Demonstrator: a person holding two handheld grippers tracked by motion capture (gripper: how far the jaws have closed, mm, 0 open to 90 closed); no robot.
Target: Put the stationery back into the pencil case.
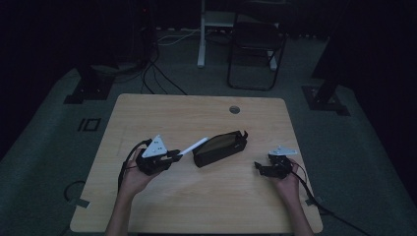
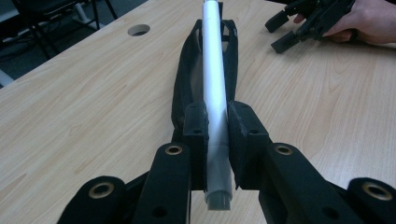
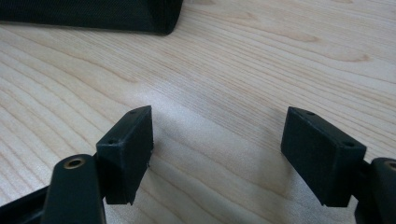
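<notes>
The room around the wooden desk (image 1: pixel 196 196) is being kept very dark, so the chair and cables beyond it are hard to make out, and the person's forearms are being cut off by the bottom edge of the high view. A white tube-shaped marker (image 2: pixel 215 88) is being gripped firmly by the left hand-held gripper (image 2: pixel 217 135), its jaws being pressed against the tube's sides near its grey end. The far end of the marker is being held over the open top of a black pouch (image 1: pixel 219 147), which is lying near the middle of the desk; whether the tip is touching the pouch cannot be told. The right hand-held gripper (image 3: pixel 219 154) is being held low over bare wood to the right of the pouch, its jaws being kept wide apart with nothing between them.
</notes>
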